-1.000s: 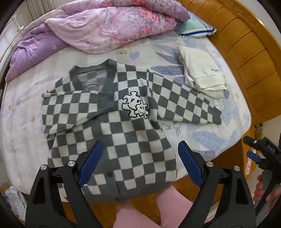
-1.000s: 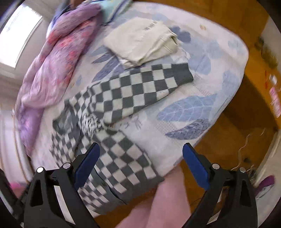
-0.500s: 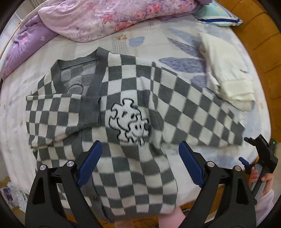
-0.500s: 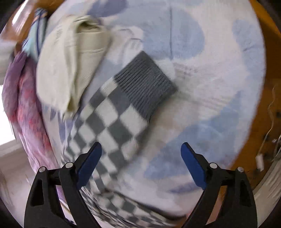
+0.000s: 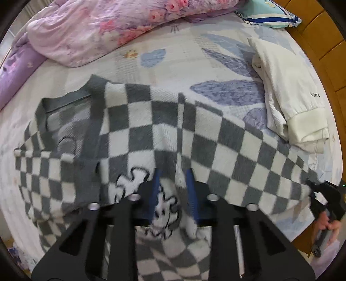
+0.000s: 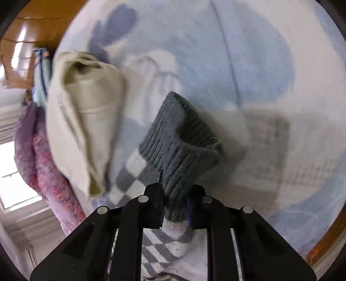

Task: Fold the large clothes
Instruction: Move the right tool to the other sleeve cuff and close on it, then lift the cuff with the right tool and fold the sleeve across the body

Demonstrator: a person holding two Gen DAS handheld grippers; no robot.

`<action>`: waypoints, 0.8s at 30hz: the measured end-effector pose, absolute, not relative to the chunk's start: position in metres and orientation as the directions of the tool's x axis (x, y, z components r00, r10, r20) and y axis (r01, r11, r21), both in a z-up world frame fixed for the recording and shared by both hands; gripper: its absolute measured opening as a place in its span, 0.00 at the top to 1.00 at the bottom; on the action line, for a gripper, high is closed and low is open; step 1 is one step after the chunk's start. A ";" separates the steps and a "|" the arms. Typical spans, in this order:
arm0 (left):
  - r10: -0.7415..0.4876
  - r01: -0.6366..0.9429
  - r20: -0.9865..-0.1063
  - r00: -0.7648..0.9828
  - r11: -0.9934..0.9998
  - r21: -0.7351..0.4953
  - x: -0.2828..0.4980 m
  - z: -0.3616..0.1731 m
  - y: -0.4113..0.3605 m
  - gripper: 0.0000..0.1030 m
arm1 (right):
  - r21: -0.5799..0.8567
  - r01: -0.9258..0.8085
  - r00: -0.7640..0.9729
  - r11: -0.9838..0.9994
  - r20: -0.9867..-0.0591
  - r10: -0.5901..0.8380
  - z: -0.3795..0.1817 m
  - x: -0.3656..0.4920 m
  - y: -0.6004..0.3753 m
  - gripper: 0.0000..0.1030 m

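Fabric filled both pairs of jaws. The left gripper [image 5: 172, 188] pointed down over the front of the checked cardigan [image 5: 134, 134], which lay spread across the bed sheet [image 5: 173, 56]. Its jaws had just been closing, and its blue pads [image 5: 154, 190] stood close together with a ridge of the knit pinched up between them, just right of the white cartoon patch [image 5: 138, 183]. The right gripper [image 6: 174, 194] sat at the far right end of the cardigan's outstretched sleeve. Its jaws had likewise just been closing and were clamped on the grey ribbed cuff [image 6: 179, 142], which bunched and rose out of the narrow gap between them. In the left wrist view that gripper [image 5: 324, 194] showed at the right edge, held in a hand [image 5: 328, 224]. A folded cream garment [image 5: 289, 97] lay just beyond the sleeve on the right side of the bed, touching it. A pink and purple floral quilt [image 5: 112, 28] was heaped along the far side, with a pale striped pillow [image 5: 270, 15] at the far right by the wooden headboard [image 5: 324, 39].
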State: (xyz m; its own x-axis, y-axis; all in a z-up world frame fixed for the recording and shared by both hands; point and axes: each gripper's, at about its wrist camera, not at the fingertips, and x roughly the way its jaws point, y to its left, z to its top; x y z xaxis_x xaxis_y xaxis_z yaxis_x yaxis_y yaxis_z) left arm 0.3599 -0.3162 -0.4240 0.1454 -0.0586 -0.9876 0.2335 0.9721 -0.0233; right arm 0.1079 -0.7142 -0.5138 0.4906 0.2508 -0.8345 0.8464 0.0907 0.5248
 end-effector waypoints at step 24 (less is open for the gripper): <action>-0.158 0.144 -0.982 0.100 0.979 -0.142 0.366 -0.535 -0.320 0.91 | 0.535 0.398 0.713 0.745 -0.692 0.117 -0.294 0.243 -0.643 0.87</action>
State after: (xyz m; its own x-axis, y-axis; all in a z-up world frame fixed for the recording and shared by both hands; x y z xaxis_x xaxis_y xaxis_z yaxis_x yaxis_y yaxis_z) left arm 0.3658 -0.3203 -0.5354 0.1003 -0.1577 -0.9824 0.1443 0.9792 -0.1424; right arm 0.2427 -0.6426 -0.2942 0.7127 0.1166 -0.6917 0.3977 0.7451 0.5354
